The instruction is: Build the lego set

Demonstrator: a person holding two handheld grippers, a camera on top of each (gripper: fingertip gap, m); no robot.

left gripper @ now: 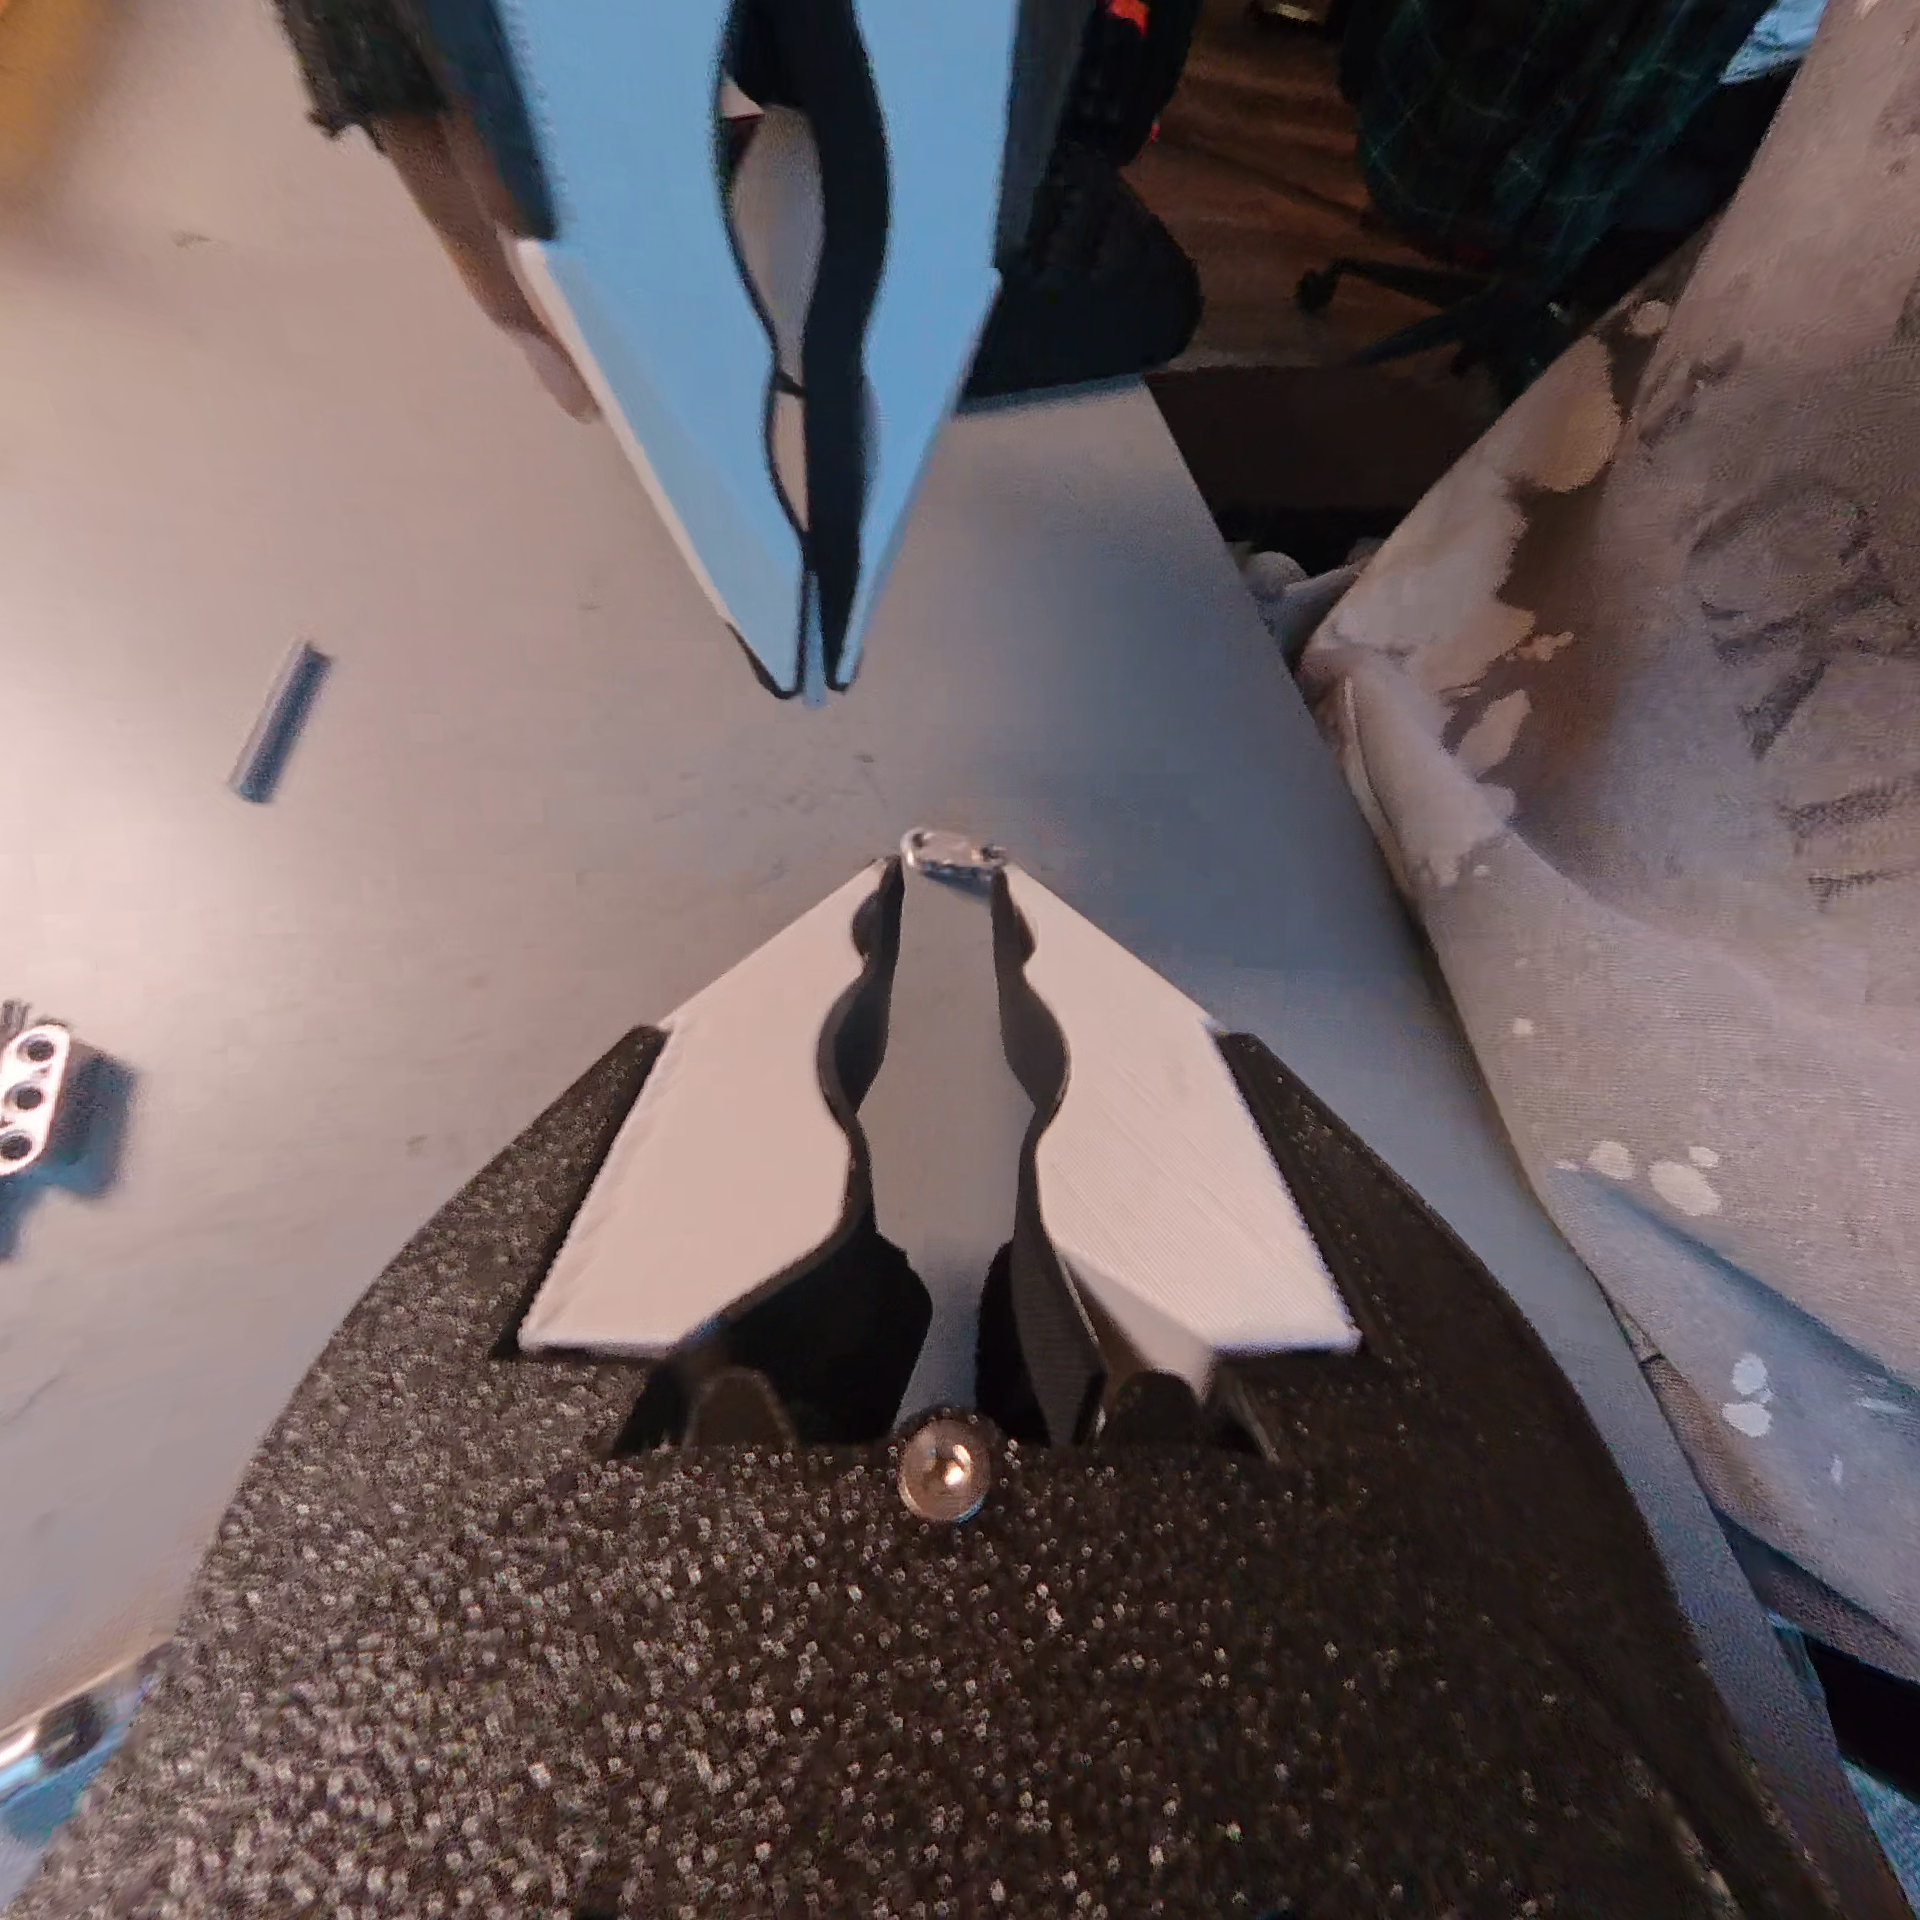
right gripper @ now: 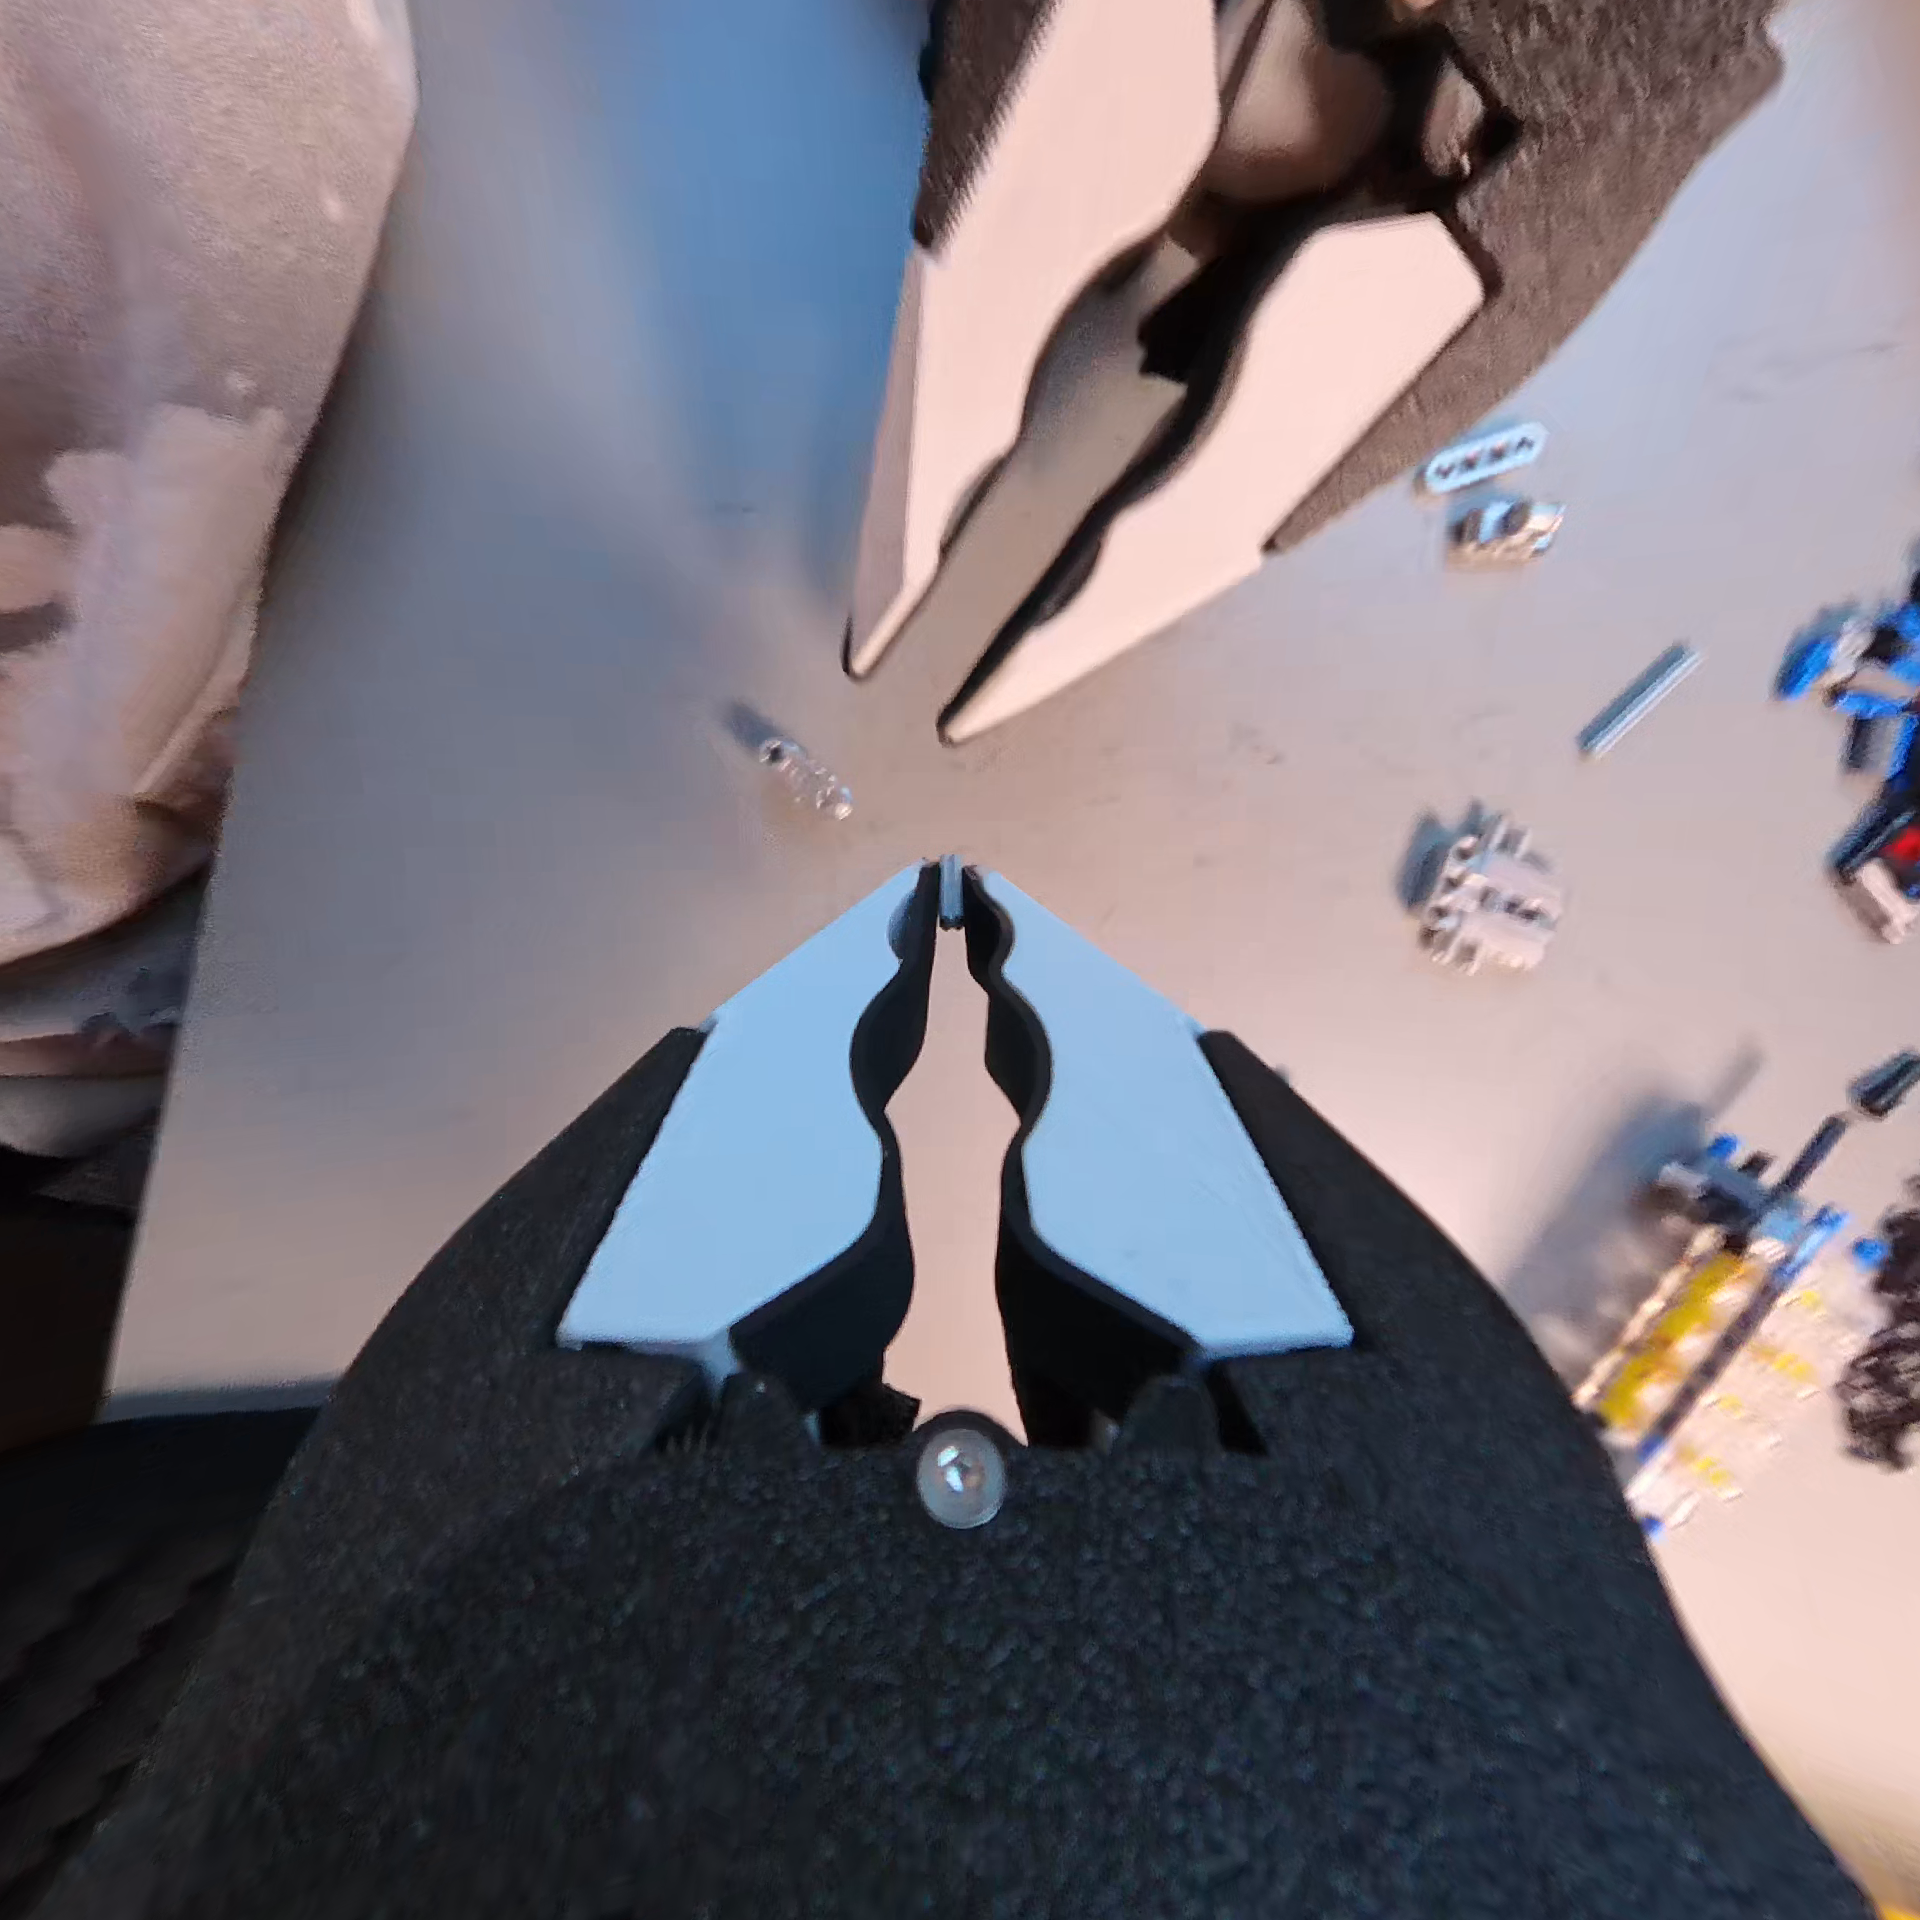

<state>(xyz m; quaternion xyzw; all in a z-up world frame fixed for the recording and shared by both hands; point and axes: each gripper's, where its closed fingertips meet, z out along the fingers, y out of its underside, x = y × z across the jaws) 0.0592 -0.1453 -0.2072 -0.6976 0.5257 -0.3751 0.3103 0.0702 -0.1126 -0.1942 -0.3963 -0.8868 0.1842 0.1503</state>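
While both grippers hover over the white table (left gripper: 416,520), the left gripper (left gripper: 948,860) has its jaws narrowed, with a small light-grey holed piece (left gripper: 951,858) at its tips; grip or mere touch, cannot tell. The right gripper (right gripper: 948,883) is clamped on a thin grey pin (right gripper: 949,891) at the fingertips. The two grippers face each other, tips near but apart. A clear holed beam (right gripper: 805,774) lies on the table just beside the right tips. A grey axle (right gripper: 1636,698), grey block pieces (right gripper: 1486,904) and a blue-yellow brick pile (right gripper: 1725,1320) sit farther off. A stained pale cloth (left gripper: 1662,727) drapes the table edge.
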